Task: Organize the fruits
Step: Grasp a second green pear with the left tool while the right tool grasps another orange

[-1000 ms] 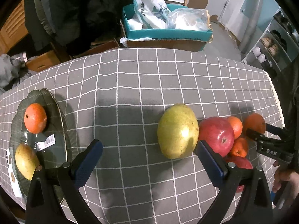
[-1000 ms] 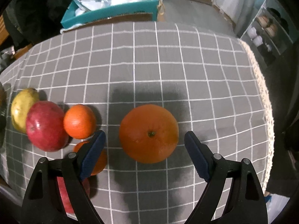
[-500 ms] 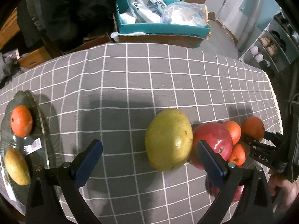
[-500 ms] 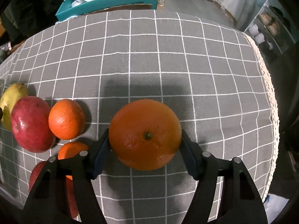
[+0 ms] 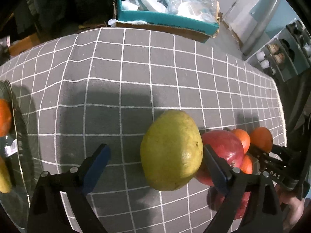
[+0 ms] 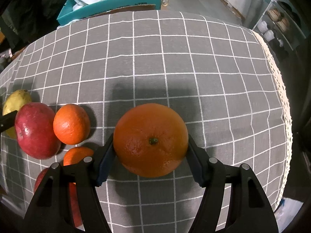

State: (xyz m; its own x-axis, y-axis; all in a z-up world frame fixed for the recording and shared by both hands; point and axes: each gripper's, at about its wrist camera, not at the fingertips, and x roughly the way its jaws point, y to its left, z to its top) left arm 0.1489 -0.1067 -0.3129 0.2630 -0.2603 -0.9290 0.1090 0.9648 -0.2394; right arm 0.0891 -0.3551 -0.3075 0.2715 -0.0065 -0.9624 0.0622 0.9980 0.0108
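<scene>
A yellow-green pear (image 5: 171,151) lies on the grey checked cloth between the fingers of my left gripper (image 5: 156,164). Its jaws are closing: the right pad is at the pear's side and the left pad stands well apart. A red apple (image 5: 223,149) and two small oranges (image 5: 241,137) lie just right of the pear. My right gripper (image 6: 150,164) is shut on a big orange (image 6: 150,139), one pad on each side. Left of it lie the red apple (image 6: 36,130) and a small orange (image 6: 72,124). A glass plate (image 5: 17,136) at far left holds an orange and a pear.
A teal box (image 5: 165,17) with plastic bags stands behind the table. The cloth's lace edge (image 6: 285,116) marks the table's right side, with shelves beyond. Another red fruit (image 6: 42,176) lies by the right gripper's left finger. A hand (image 5: 289,213) grips the right tool.
The right gripper's jaws came together on the big orange. The left gripper sank and shifted toward the pear, and its jaws narrowed; the plate slid to the view's left edge.
</scene>
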